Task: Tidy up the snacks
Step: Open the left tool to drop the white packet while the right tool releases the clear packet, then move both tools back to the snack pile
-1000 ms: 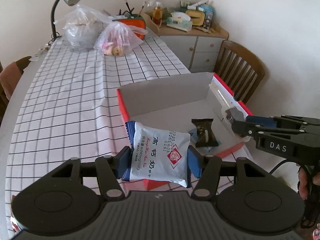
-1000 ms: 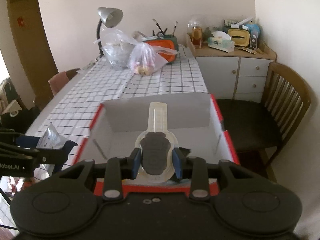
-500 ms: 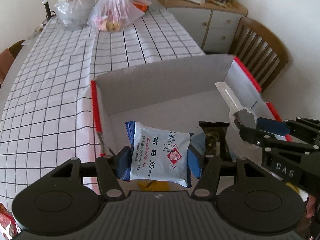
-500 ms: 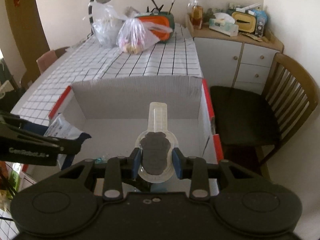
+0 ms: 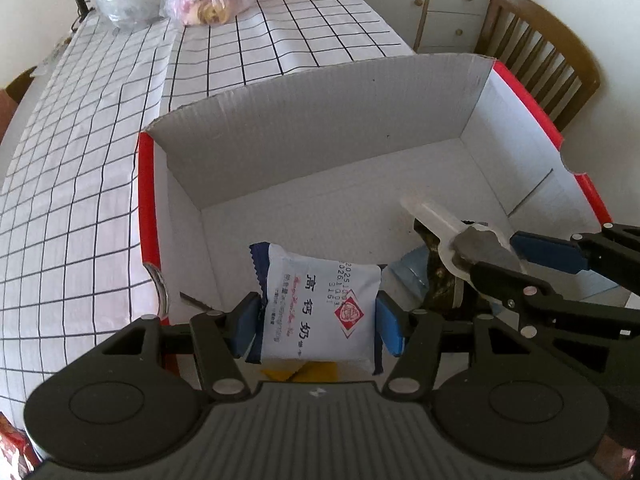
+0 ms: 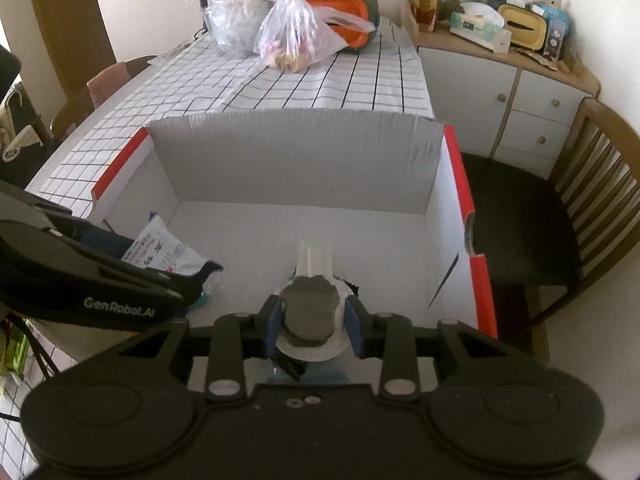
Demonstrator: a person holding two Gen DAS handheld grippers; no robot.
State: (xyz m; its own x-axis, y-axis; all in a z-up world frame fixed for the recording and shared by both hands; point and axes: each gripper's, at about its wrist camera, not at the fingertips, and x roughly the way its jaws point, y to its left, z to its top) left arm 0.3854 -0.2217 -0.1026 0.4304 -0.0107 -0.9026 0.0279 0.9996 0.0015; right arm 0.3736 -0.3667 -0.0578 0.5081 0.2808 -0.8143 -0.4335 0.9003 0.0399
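**Both tools loaded over the box, drop-off step**

Left tool [image 5: 318, 326] is clenched on a white snack packet [image 5: 320, 312], pads pressing its two short sides, packet flat and face up. Right tool [image 6: 314, 320] is clenched on a clear-wrapped dark snack [image 6: 310, 312] with a long clear tab sticking forward. Both hang inside the open cardboard box [image 5: 280, 112], above its near half; neither item looks to be resting on the floor of the box yet, though I can't be certain for the right one.

The box sits at the near right corner of the desk [image 5: 80, 160], its right wall along the desk's right edge beside a wooden chair [image 6: 580, 200].

To do it well, probably: lower each snack until close to the box floor before letting go, so nothing bounces or flips. Put the white packet toward the left wall, where the floor is bare. Keep the right one clear of the dark wrapped snack [image 5: 440, 280] already lying there, or lay it neatly alongside. Keep the two tools apart; they are near each other in the left view. Release one, lift straight up, then the other.

Counts:
- tools: 2
- snacks held: 2
- snacks on the box floor: at least 2 visible (dark one, bluish wrapper [image 5: 408, 270]); a yellow scrap under the left tool is unclear
- boxes: 1
- plastic bags [image 6: 296, 36] at the far end of the desk: 2
- chairs in clear view: 1
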